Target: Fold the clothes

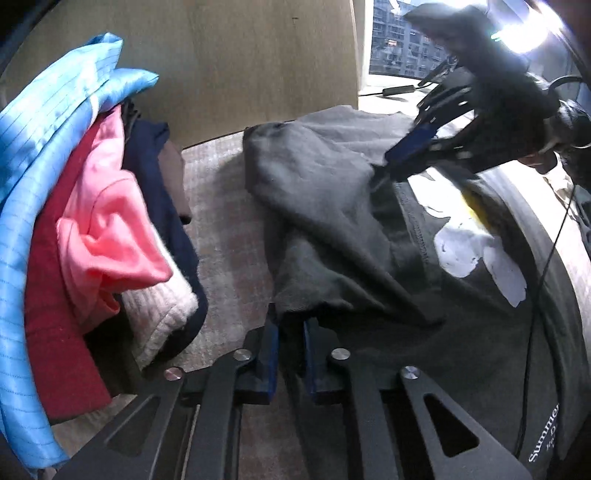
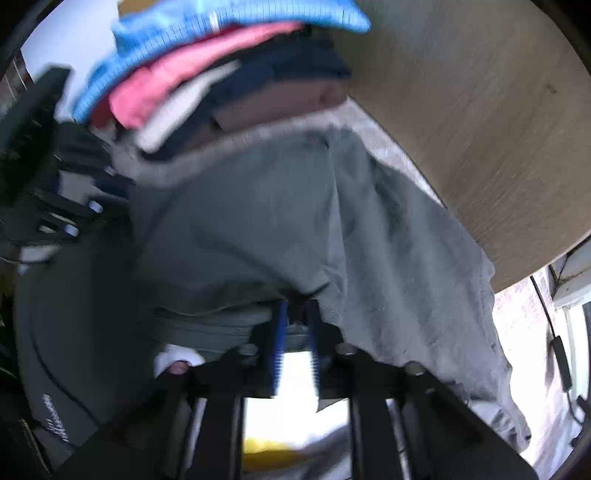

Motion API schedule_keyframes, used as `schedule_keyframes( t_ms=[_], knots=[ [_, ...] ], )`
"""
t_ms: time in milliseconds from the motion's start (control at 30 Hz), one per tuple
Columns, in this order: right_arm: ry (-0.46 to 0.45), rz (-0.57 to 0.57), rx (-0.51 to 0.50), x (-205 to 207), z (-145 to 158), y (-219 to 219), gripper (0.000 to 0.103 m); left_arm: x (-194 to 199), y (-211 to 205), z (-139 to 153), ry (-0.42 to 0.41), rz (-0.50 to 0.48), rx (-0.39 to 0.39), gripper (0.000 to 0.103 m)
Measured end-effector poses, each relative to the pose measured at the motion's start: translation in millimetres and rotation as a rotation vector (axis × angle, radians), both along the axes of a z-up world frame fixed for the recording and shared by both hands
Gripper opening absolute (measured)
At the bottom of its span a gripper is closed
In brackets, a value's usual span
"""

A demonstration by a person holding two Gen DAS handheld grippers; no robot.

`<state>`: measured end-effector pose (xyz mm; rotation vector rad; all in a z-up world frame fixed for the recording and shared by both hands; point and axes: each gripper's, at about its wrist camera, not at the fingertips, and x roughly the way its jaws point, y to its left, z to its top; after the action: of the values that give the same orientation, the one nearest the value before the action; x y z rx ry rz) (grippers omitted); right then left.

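Fingers of both grippers — left, right — angled downward, pinch the grey shirt.

A pale wood-grain panel stands upright at the back of the scene and fills much of the far side in both wrist views, with one small dark mark on its face. Below it lies a light woven surface with a faint reddish check pattern. Beside the panel's edge is a window; through it a tall apartment building shows in daylight. A strong glare burns at the upper corner. On the bright sill below the window rests a dark cable with a small block on it.
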<state>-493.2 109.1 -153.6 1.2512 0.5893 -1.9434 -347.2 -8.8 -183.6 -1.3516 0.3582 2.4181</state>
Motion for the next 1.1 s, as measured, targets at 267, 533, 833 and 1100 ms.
schedule_keyframes(
  t_ms=[267,533,833,1100],
  knots=[
    [0.033,0.022,0.094,4,-5,-2,0.033,-3,-4,-4,-0.015,-0.013,0.002,0.005],
    [0.067,-0.012,0.07,1,6,2,0.004,-8,-7,-6,-0.021,-0.012,-0.005,0.004],
    [0.008,-0.136,0.121,1,16,48,0.018,-5,-16,-6,-0.025,-0.014,0.025,0.004],
    [0.052,-0.202,-0.014,-10,44,50,0.037,8,-11,16,0.039,-0.078,-0.002,0.007]
  ],
)
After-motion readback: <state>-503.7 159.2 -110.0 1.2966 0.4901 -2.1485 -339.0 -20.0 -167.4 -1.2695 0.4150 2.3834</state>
